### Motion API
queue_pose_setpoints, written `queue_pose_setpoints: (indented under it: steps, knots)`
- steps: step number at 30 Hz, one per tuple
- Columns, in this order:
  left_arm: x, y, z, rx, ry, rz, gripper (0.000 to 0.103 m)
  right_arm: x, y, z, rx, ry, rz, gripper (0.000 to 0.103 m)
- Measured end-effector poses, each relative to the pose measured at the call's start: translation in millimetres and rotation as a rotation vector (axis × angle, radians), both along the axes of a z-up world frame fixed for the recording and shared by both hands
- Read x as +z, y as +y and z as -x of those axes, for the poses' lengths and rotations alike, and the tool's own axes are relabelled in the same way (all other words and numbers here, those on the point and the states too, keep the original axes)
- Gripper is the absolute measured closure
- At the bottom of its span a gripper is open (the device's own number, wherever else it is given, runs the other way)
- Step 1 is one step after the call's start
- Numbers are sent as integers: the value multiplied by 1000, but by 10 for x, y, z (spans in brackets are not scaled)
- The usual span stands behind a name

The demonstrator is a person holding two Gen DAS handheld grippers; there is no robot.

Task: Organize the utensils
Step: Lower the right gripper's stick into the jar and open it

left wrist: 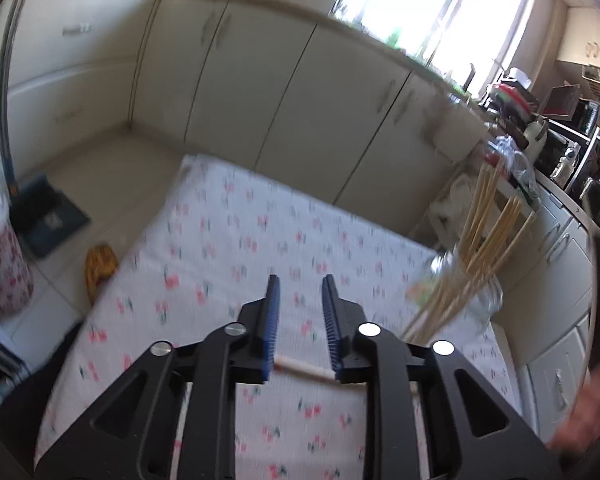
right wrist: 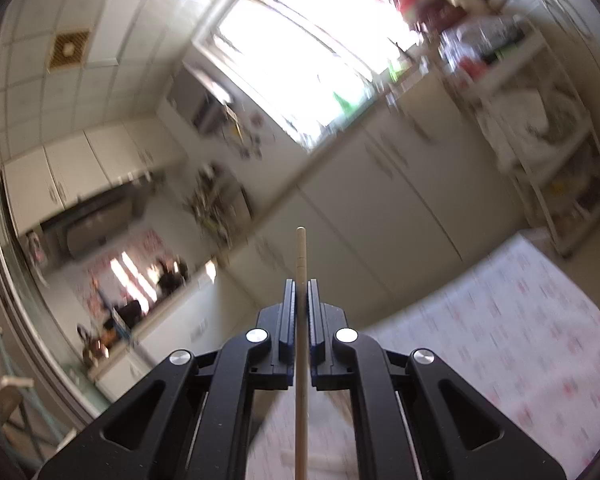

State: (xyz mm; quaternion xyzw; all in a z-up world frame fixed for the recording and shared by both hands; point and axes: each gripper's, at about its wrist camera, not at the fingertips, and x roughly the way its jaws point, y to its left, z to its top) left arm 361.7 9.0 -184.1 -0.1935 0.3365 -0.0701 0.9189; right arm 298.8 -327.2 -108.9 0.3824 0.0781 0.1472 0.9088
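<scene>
In the left wrist view my left gripper (left wrist: 300,286) is open and empty above the floral tablecloth (left wrist: 236,248). One wooden chopstick (left wrist: 304,371) lies on the cloth under the fingers. A clear glass jar (left wrist: 480,300) with several wooden chopsticks (left wrist: 488,232) stands at the table's right edge. In the right wrist view my right gripper (right wrist: 301,286) is shut on a wooden chopstick (right wrist: 301,252) that sticks out past the fingertips, raised and tilted up toward the window. The jar is not in that view.
Cream cabinets (left wrist: 284,92) run behind the table. A white rack (right wrist: 540,128) stands at the right. A dustpan (left wrist: 46,216) and a yellow object (left wrist: 98,266) lie on the floor at the left. A person's hand (left wrist: 588,412) shows at the right edge.
</scene>
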Motion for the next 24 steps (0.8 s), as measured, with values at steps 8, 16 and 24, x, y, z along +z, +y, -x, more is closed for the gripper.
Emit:
queue_pose_setpoints:
  steps: [8, 16, 24]
  knots:
    - [-280, 116, 6, -12, 112, 47, 64, 224, 279, -602, -177, -119, 51, 97]
    - [-381, 144, -46, -44, 194, 12, 58, 65, 727, -769, -200, -124, 322, 97]
    - [-300, -17, -146, -146, 204, -176, 51, -84, 879, -567, -105, -84, 453, 71]
